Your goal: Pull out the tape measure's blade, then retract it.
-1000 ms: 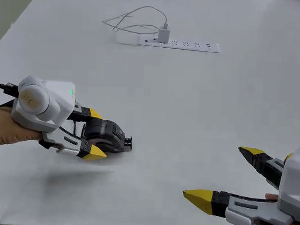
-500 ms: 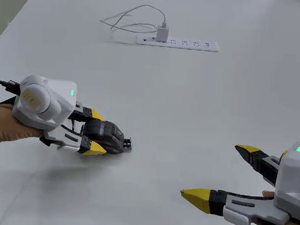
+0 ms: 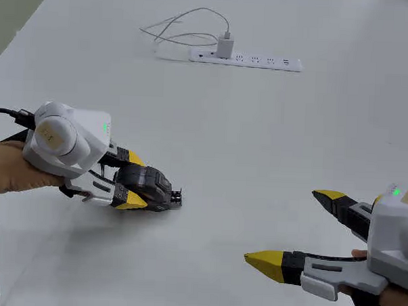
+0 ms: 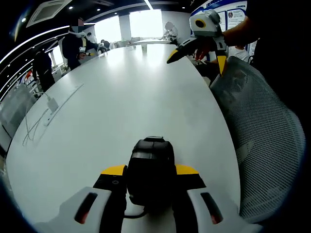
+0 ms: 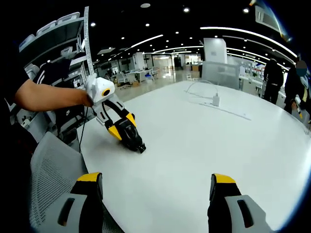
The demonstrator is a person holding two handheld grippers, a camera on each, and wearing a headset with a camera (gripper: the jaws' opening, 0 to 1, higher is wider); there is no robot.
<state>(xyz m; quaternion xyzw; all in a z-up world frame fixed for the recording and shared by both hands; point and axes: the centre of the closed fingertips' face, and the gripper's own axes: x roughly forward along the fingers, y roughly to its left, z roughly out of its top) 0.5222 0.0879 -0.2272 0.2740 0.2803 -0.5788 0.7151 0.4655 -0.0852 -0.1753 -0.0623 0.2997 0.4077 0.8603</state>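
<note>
A black tape measure [image 3: 148,188] rests on the white table, its blade tip [image 3: 178,196] poking out toward the right. My left gripper [image 3: 131,181] is shut on the tape measure [image 4: 150,170], with a yellow-tipped finger on each side of the case. At the lower right my right gripper [image 3: 297,228] stands open, apart from the tape measure and with nothing between its fingers. From the right gripper view the tape measure [image 5: 130,133] and the left gripper [image 5: 121,126] lie ahead to the left, beyond my own open right gripper [image 5: 155,187].
A white power strip [image 3: 252,60] with a plugged charger and a looped cable [image 3: 179,30] lies at the far side of the table [image 3: 258,142]. A mesh chair back [image 4: 257,136] stands by the table's near edge. People stand in the room beyond.
The left gripper and the tape measure have tilted lower onto the table. The right gripper has edged slightly left.
</note>
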